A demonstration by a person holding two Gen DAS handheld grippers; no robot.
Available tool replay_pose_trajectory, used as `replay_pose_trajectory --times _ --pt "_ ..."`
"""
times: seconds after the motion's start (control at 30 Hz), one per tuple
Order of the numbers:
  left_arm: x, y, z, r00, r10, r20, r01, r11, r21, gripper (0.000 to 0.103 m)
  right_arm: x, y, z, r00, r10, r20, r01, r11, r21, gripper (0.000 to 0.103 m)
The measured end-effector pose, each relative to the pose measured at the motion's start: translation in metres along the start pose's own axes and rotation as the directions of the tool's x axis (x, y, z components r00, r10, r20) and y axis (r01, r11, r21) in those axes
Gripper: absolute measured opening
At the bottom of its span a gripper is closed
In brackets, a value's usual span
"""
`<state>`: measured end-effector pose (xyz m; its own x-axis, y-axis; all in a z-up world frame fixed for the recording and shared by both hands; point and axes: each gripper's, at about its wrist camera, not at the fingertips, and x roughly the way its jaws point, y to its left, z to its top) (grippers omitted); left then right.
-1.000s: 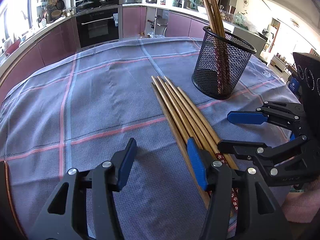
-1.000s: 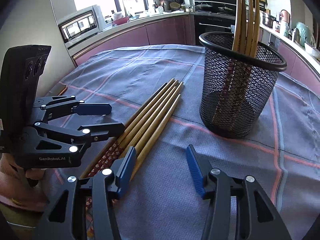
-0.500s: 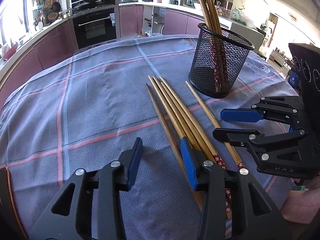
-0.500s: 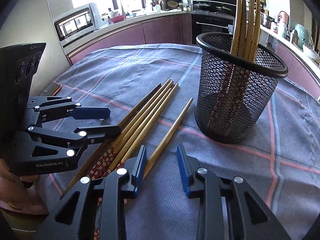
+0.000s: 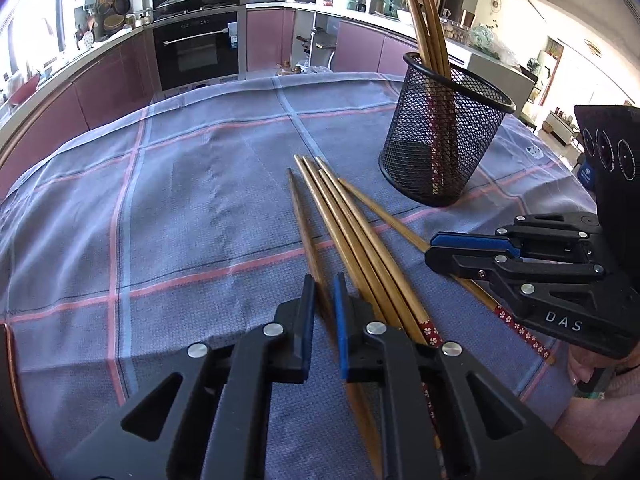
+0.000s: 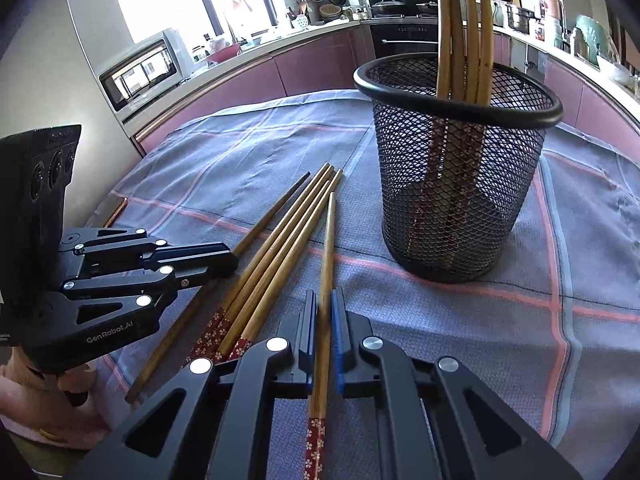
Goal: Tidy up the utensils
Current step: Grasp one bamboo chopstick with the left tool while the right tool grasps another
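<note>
Several wooden chopsticks with red flowered ends lie on the checked cloth. My left gripper (image 5: pixel 323 292) is shut on the leftmost, darker chopstick (image 5: pixel 302 208), which runs forward between its blue pads. My right gripper (image 6: pixel 323 304) is shut on the rightmost chopstick (image 6: pixel 328 240), split off from the rest. Three loose chopsticks (image 5: pixel 352 232) lie side by side between the two held ones. The black mesh holder (image 6: pixel 460 184) stands upright just beyond, with several chopsticks leaning in it. Each gripper shows in the other's view: right gripper (image 5: pixel 434 250), left gripper (image 6: pixel 230 260).
The grey-blue tablecloth (image 5: pixel 180 208) with pink lines covers a round table whose copper rim (image 5: pixel 12 364) shows at the near left. Kitchen cabinets and an oven (image 5: pixel 196 48) stand behind. A hand in a pink sleeve (image 6: pixel 24 400) holds the left gripper.
Both grippers' jaws have gone from wide apart to shut, each on one chopstick. The two outer chopsticks have spread away from the tight bundle.
</note>
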<state>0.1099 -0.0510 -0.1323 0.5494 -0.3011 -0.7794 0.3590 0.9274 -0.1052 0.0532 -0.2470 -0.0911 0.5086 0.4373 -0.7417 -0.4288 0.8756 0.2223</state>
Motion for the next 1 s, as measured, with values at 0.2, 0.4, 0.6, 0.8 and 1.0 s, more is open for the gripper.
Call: replay_pose_trajectory --times 0.2,0.4,0.6,0.8,1.0 --pt "-0.011 0.004 -0.002 0.999 -0.022 0.023 0.022 1.000 -0.021 0.008 -0.009 -0.001 -0.001 0.999 0.023 0.023 -0.023 1.000 0.002 0.006" --pt "-0.014 -0.004 -0.007 0.999 -0.051 0.013 0.051 0.999 0.016 0.008 -0.009 0.005 0.003 0.998 0.057 0.024 -0.057 0.998 -0.021 0.006" --pt "-0.008 -0.005 -0.009 0.999 -0.045 -0.015 0.045 0.998 0.035 0.009 -0.002 0.009 0.005 0.998 0.059 -0.005 -0.059 0.998 -0.033 0.006" --pt "-0.001 0.000 -0.006 0.997 -0.062 -0.037 0.063 0.998 0.028 0.011 0.007 0.010 0.008 0.999 0.046 -0.023 -0.047 0.998 -0.039 0.008" --pt "0.005 0.002 0.001 0.997 -0.070 -0.042 0.071 0.997 0.013 0.010 0.011 0.009 0.010 0.998 0.058 -0.017 -0.059 0.998 -0.035 0.006"
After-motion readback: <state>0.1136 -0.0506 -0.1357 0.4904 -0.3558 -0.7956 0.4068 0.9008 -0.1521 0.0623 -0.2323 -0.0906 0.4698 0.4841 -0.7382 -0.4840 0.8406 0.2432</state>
